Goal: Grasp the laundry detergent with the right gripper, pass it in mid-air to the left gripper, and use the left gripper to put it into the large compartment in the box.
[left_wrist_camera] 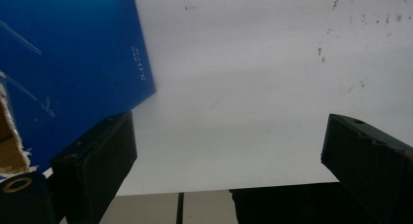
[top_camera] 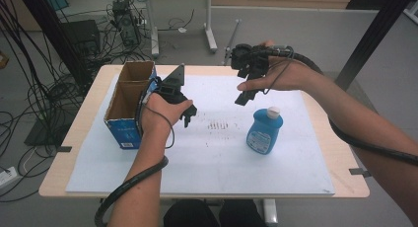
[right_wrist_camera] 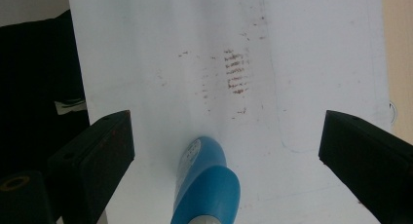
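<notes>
- Left gripper [top_camera: 188, 114] hovers with jaws wide and empty beside the blue cardboard box [top_camera: 129, 106], at the table's nine o'clock.
- Right gripper [top_camera: 245, 94], also wide and empty, hangs above the blue detergent bottle [top_camera: 264, 131] standing upright at four o'clock of the rust-stained patch [top_camera: 219, 124].
- Bottle is probably smooth, rigid plastic, slippery and top-heavy; grip across its flat body.

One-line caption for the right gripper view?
Open right gripper above a blue bottle standing on the white mat.

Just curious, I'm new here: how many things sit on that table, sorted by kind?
Box: 1
Bottle: 1
White sheet: 1
Total: 3
</notes>
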